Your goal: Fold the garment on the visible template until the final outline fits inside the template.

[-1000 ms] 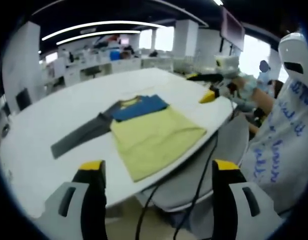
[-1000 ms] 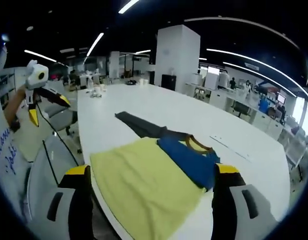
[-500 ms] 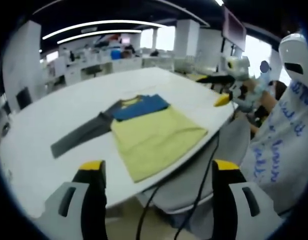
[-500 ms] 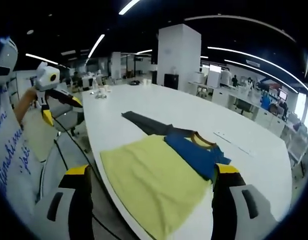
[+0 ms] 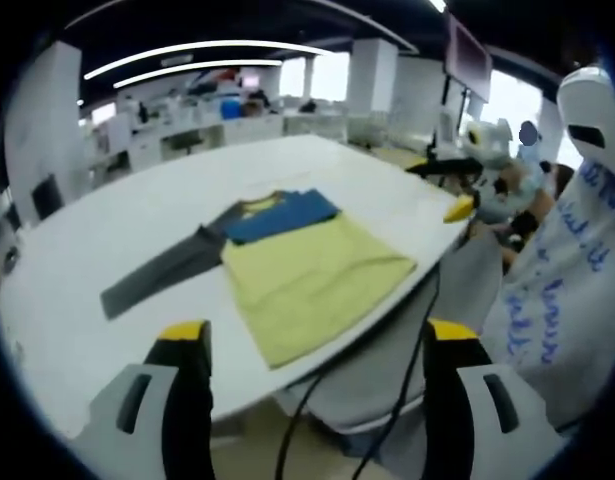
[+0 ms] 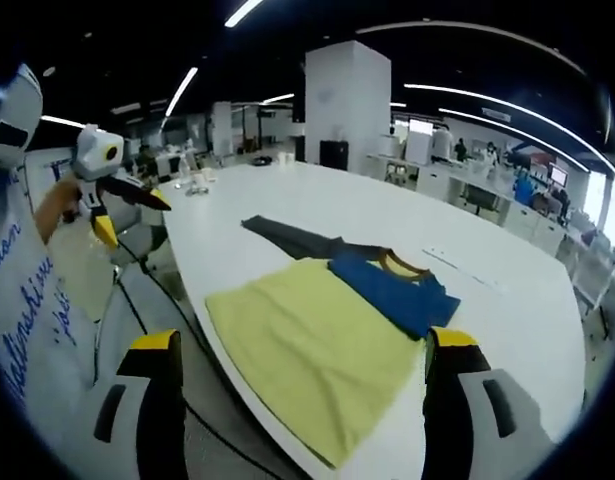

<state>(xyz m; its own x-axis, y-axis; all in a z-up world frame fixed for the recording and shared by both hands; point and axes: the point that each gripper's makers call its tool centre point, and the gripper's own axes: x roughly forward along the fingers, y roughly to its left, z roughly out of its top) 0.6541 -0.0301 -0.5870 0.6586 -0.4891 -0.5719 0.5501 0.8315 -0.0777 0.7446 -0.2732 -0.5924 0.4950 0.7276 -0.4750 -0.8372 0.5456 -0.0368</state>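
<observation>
The garment lies flat on the white table point(image 5: 107, 260). Its yellow body point(image 5: 307, 275) reaches the near table edge, a blue part point(image 5: 282, 215) with a yellow collar lies above it, and one grey sleeve point(image 5: 162, 270) stretches out to the side. In the right gripper view the same yellow body point(image 6: 307, 345), blue part point(image 6: 397, 295) and grey sleeve point(image 6: 287, 238) show. My left gripper point(image 5: 317, 335) hangs open and empty off the table edge. My right gripper point(image 6: 305, 340) is open and empty too. Each shows in the other's view: the right gripper point(image 5: 452, 190), the left gripper point(image 6: 132, 215).
A grey chair point(image 5: 387, 370) with a black cable point(image 5: 407, 340) over it stands at the table edge between the two grippers. A person's white shirt with blue writing point(image 5: 567, 300) is close by. Desks, a pillar point(image 6: 347, 110) and people fill the office behind.
The right gripper has drifted away from the table edge, toward the person, so its view has shifted. The garment has not moved. The left gripper is still.
</observation>
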